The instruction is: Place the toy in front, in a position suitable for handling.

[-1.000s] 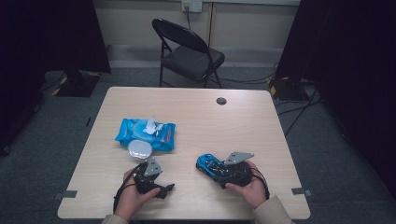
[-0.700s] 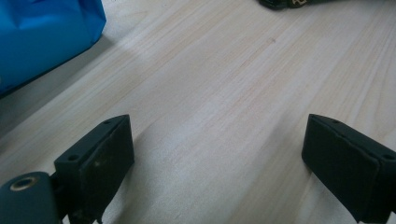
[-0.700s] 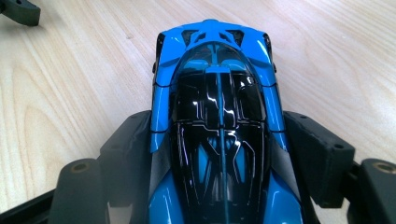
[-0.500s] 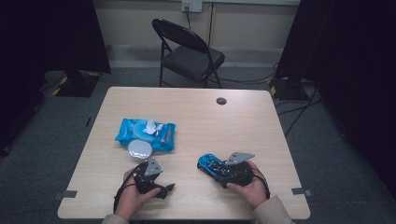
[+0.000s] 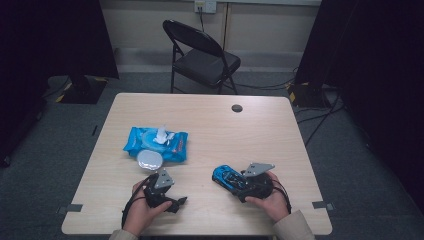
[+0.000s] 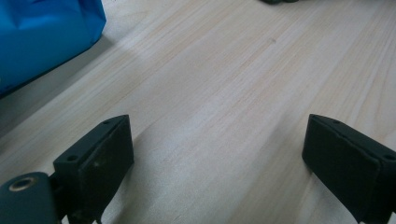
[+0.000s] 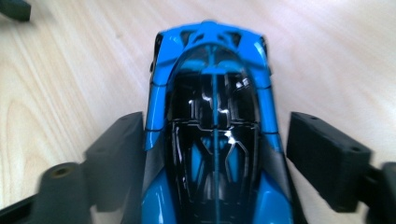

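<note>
Nearest the person's edge of the pale wooden worktop point(image 5: 280, 130), the left gripper point(image 5: 172, 202) lies in the person's left hand point(image 5: 140, 212), its jaws standing wide apart over bare wood with nothing between them, as the left gripper view shows. To the right, about as near the edge, the right gripper point(image 5: 235, 182) rests in the person's right hand point(image 5: 270, 202), pointed to the left across the worktop. Between its jaws sits a glossy blue and black toy sports car point(image 7: 212, 140), standing on the worktop on its wheels with its far end pointing away from the gripper. In the right gripper view the jaws have just been opening: the right-hand jaw stands clear of the car's side with wood showing in the gap, while the left-hand jaw sits close against the bodywork, whether touching cannot be told. In the high view the car point(image 5: 225, 176) lies right of the middle of the worktop. Farther back and to the left lies a flat blue plastic pack of wet wipes point(image 5: 156, 142) with a white wipe sticking up from its top, and a round white lid point(image 5: 149, 159) lies against its near edge. Beyond the worktop stands a black folding metal chair point(image 5: 202, 57) on the grey floor.
</note>
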A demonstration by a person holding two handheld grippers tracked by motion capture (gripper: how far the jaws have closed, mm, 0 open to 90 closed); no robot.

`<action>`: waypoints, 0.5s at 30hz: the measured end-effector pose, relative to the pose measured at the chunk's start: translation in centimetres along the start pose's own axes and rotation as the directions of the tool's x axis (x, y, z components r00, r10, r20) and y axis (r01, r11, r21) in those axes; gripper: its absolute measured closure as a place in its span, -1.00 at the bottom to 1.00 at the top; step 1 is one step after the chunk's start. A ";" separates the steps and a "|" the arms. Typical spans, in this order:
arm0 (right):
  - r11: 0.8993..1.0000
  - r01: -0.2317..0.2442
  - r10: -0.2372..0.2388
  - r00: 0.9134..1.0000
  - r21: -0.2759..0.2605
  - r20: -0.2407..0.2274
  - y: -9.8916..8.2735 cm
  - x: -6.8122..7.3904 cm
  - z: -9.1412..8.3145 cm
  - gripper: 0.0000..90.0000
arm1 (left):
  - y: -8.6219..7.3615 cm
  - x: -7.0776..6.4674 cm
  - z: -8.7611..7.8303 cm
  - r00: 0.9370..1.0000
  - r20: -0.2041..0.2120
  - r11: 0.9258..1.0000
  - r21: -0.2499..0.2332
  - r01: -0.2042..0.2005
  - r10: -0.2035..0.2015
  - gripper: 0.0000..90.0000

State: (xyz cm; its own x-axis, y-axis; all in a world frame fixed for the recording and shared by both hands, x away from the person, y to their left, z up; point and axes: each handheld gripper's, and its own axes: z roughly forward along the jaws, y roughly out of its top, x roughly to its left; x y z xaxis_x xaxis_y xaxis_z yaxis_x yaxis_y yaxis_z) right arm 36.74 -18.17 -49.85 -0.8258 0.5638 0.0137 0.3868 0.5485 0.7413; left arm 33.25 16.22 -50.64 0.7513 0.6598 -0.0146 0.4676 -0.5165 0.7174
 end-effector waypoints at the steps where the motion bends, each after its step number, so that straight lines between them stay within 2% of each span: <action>1: 1.000 -0.007 0.007 1.000 -0.002 -0.002 0.0 0.0 -0.2 -0.60 | 0.0 0.0 0.0 1.000 0.000 1.000 0.000 0.000 0.000 -0.82; 8: 0.999 -0.039 0.039 0.999 -0.014 0.000 -0.9 0.3 -1.7 -0.64 | 0.0 0.0 0.0 1.000 0.000 1.000 0.000 0.000 0.000 -0.82; 12: 0.999 -0.047 0.046 0.998 0.013 0.048 -2.4 0.7 -1.9 -0.65 | 0.0 0.0 0.0 1.000 -0.002 1.000 0.000 0.002 -0.002 -0.82; 15: 0.998 -0.057 0.057 0.997 0.008 0.051 -3.0 0.8 -1.9 -0.63 | 0.0 0.0 0.0 1.000 -0.004 1.000 0.001 0.002 -0.002 -0.83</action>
State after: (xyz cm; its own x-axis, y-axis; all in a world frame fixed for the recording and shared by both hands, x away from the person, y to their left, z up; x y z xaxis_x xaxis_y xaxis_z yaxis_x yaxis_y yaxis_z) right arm 34.19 -20.55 -50.78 -0.7806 0.6247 0.0213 0.4364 0.5203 0.7341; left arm 33.24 16.16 -50.64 0.7486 0.6629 -0.0131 0.4694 -0.5159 0.7166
